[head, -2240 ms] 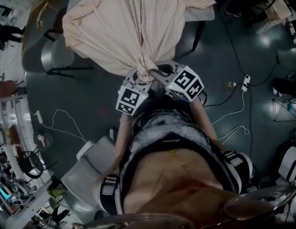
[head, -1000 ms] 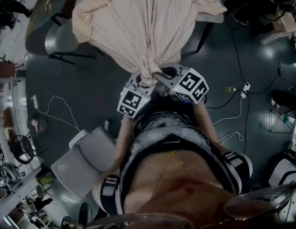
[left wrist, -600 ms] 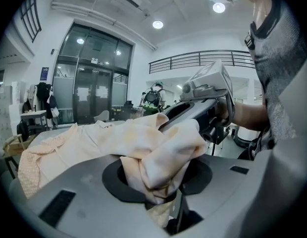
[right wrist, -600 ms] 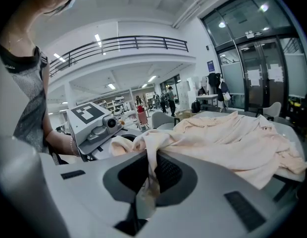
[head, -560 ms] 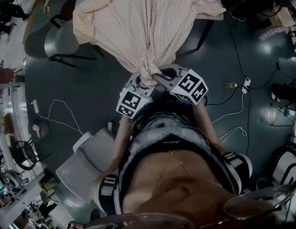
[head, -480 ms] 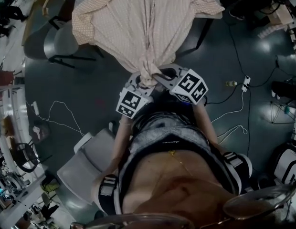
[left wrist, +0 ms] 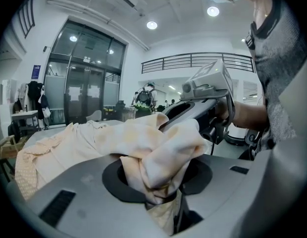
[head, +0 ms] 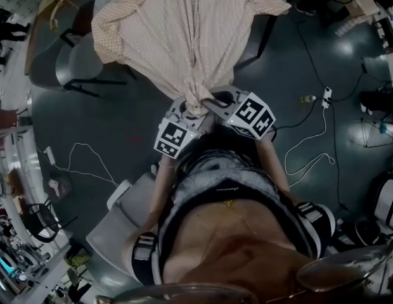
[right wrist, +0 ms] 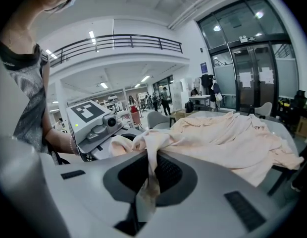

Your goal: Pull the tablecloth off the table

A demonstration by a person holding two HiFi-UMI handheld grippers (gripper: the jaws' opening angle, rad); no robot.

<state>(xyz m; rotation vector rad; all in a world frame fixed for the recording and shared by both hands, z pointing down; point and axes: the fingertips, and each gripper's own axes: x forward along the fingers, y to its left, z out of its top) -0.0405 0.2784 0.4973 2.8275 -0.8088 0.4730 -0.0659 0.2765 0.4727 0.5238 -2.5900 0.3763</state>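
A peach checked tablecloth (head: 184, 37) lies rumpled over the table (right wrist: 284, 128), and its near end is drawn into a tight bunch in front of the person. My left gripper (head: 187, 111) and right gripper (head: 212, 101) meet at that bunch, side by side. In the left gripper view, my left gripper (left wrist: 161, 192) is shut on a thick wad of the tablecloth (left wrist: 163, 148). The right gripper view shows my right gripper (right wrist: 146, 182) shut on a thin fold of the tablecloth (right wrist: 228, 138). The cloth hangs taut from the table edge to the jaws.
A grey chair (head: 76, 62) stands left of the table, and another chair (head: 120, 220) is close beside the person's left leg. Loose cables (head: 82, 163) and a power strip (head: 323, 97) lie on the dark floor. A table leg (head: 261, 37) shows at the right.
Both grippers, still shut on the bunched cloth, have drawn back together with the person. The table, floor cables and chairs have shifted in the head view.
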